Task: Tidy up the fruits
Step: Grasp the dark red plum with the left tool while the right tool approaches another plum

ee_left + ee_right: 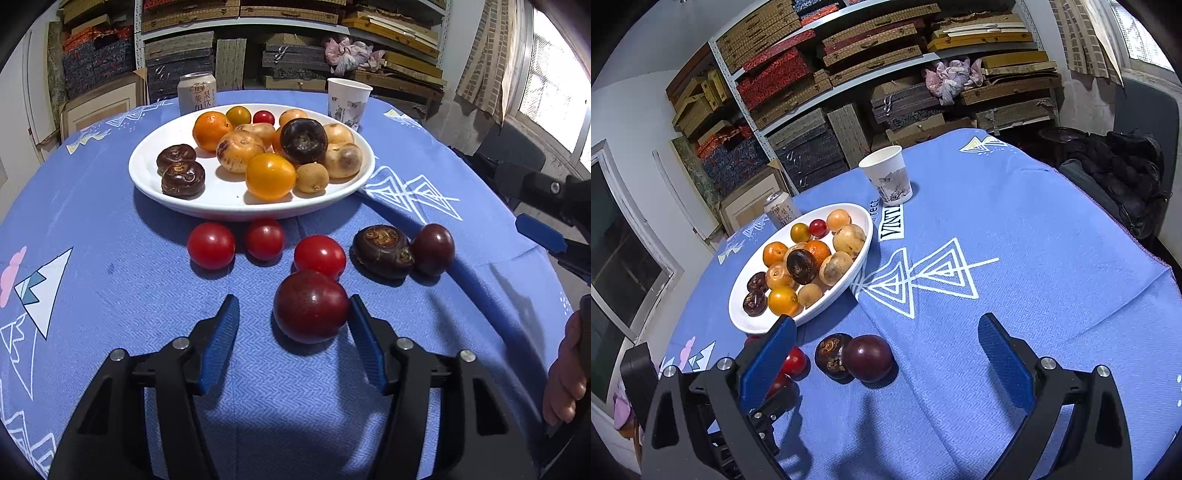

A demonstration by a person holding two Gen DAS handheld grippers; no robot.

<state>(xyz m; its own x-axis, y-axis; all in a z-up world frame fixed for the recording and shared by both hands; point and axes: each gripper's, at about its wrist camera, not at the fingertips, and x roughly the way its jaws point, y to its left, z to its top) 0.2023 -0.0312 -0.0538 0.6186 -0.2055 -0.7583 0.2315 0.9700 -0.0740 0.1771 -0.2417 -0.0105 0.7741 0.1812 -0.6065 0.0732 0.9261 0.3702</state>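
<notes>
A white plate (221, 206) holds several fruits: oranges, yellow tomatoes, tan fruits and dark water chestnuts. In front of it on the blue cloth lie three red tomatoes (211, 245), a water chestnut (382, 250) and a small dark plum (433, 249). A bigger dark red plum (311, 306) lies between the fingers of my open left gripper (293, 317), touching the right pad (364, 339). My right gripper (886, 354) is open and empty, above the cloth, with the water chestnut (831, 354) and small plum (868, 357) just ahead. The plate (753, 321) lies to its left.
A drink can (197, 92) and a paper cup (347, 101) stand behind the plate. Shelves of boxes (849, 74) fill the back wall. The right gripper (546, 229) and a hand (565, 376) show at the right edge of the left wrist view.
</notes>
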